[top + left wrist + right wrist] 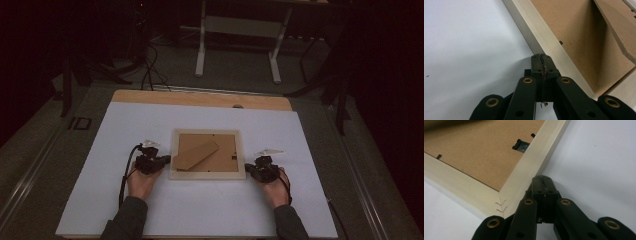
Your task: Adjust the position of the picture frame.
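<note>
While both hands rest at the near side of the table, the count and look of things run as follows.

Frame: one picture frame lies face down at the middle of the white sheet, between the two grippers.
Backing: one brown fibreboard panel fills the frame, matt and fine-grained.
Stand: one flat fibreboard leg lies slanted across the backing; in the left gripper view its far end is cut off by the picture's edge.
Clips: one dark metal hanger and two small black tabs show along the inner edge in the right gripper view; how many more there are is hard to tell.
Staples: two V-shaped staples cross the mitred corner joint.
Frame material: pale, smooth wood with square edges.
Left gripper: jaws pressed together, empty, tips against the frame's left edge.
Right gripper: jaws together, empty, tips just beside the frame's near right corner.
Hands: two, with dark sleeves cut off at the bottom of the high view.
Table: one wooden top beneath the sheet; the room behind is too dark to read.
</note>
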The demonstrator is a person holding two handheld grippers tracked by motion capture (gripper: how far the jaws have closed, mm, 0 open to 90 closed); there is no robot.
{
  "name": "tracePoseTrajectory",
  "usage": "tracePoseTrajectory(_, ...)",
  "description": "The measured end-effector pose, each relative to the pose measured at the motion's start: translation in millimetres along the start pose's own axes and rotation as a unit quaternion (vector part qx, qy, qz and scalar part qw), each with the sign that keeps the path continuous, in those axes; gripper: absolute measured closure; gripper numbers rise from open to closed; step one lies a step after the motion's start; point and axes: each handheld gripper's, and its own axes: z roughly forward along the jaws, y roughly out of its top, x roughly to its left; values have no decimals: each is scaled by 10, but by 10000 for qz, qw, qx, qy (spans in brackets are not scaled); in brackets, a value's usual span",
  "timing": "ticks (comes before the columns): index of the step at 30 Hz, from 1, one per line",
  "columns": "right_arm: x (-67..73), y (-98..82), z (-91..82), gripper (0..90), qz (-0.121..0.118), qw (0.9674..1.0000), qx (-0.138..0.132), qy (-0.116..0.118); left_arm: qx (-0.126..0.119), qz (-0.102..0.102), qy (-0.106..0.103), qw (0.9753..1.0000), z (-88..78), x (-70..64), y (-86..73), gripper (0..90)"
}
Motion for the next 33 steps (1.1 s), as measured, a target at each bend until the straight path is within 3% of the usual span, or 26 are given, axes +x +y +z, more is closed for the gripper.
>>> tracePoseTrajectory(18, 0, 6, 14, 899, 19, 10000, -26, 56, -33, -153, 120, 9998, 15, -10, 15, 900)
tracePoseTrajectory(25, -9, 23, 35, 900, 36, 10000, -59, 28, -39, -260, 31, 9996, -11, -12, -20, 900)
tracePoseTrajectory(33, -26, 43, 62, 899, 65, 9999, -103, 5, -26, -266, 68, 9996, -27, -35, -38, 900)
